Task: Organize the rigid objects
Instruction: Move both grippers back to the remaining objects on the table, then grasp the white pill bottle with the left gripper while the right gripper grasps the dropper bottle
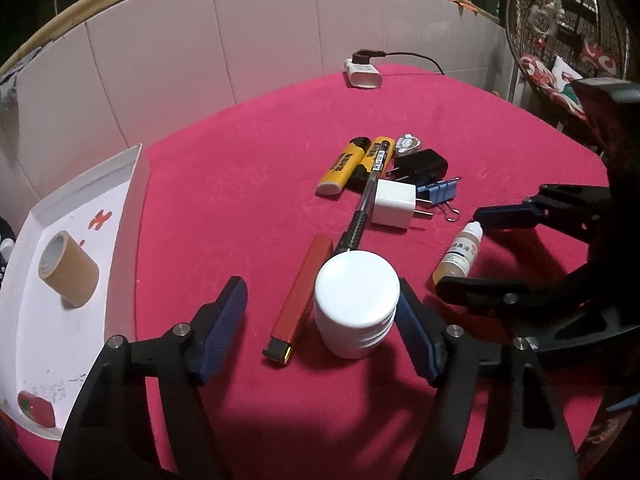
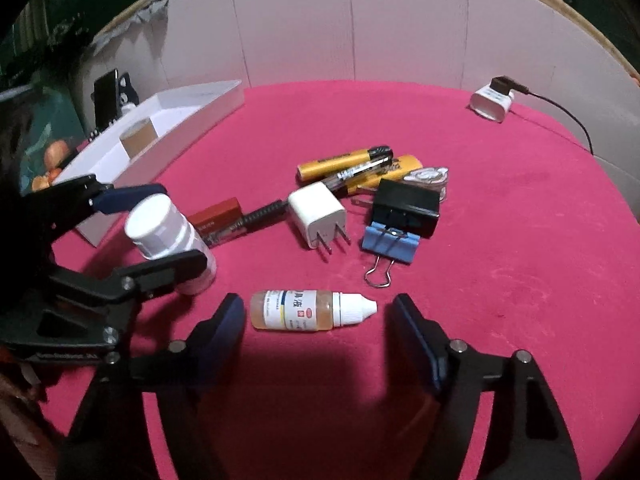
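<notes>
On the pink tablecloth, my left gripper (image 1: 322,312) is open around a white screw-cap jar (image 1: 356,304) that stands upright; its right pad touches the jar, the left pad stands apart. A red lighter (image 1: 300,300) lies just left of the jar. My right gripper (image 2: 318,316) is open around a small dropper bottle (image 2: 312,310) that lies on its side. Beyond lie two yellow markers (image 2: 340,162), a pen (image 1: 366,200), a white plug (image 2: 318,214), a black adapter (image 2: 406,208) and a blue binder clip (image 2: 390,244).
A white tray (image 1: 124,216) at the left holds a brown tape roll (image 1: 68,268) and a small red item (image 1: 34,408). A white charger with a black cable (image 1: 362,70) sits at the table's far edge by the tiled wall.
</notes>
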Available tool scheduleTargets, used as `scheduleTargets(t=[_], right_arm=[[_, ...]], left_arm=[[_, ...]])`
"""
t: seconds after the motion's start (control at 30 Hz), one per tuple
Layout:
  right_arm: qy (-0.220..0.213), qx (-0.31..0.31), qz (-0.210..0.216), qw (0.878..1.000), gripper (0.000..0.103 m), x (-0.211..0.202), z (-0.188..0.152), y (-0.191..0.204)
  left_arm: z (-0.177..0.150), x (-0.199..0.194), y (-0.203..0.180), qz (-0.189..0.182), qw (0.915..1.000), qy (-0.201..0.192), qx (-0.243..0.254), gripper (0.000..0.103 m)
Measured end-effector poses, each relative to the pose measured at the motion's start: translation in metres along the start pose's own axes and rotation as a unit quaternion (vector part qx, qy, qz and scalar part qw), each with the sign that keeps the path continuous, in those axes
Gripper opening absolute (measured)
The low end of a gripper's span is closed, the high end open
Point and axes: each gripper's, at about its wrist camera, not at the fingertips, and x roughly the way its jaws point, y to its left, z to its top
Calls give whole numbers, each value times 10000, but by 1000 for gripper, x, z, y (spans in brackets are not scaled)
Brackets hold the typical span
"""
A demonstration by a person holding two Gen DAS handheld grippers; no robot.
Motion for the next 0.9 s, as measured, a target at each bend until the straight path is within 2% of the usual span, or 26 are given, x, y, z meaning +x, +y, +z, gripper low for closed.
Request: scheduleTargets(t=[0.03, 0.1, 0.2, 0.47, 0.7, 0.9], right_arm=[[-10, -37, -10, 10000, 66, 0, 0, 1], [-25, -72, 13, 10000, 63, 0, 0, 3], [-66, -42, 44, 10000, 62, -3, -2, 2], [-446, 279, 75, 9986, 62, -28, 1, -4], [-813, 188, 5, 9965, 62, -51, 19, 4], [-959, 92, -23, 9953, 62, -62, 29, 14]], left_arm=[[-1, 0, -1, -24, 10000, 2, 14, 68], [-2, 0, -5, -74, 9999, 27, 104, 37], [-3, -3, -8, -61, 9999, -12, 134, 37], [6, -31, 5, -100, 9989, -351, -289, 37], [15, -61, 19, -50, 9959, -667, -609, 37], [16, -83, 37, 47, 9921, -893, -885, 37]])
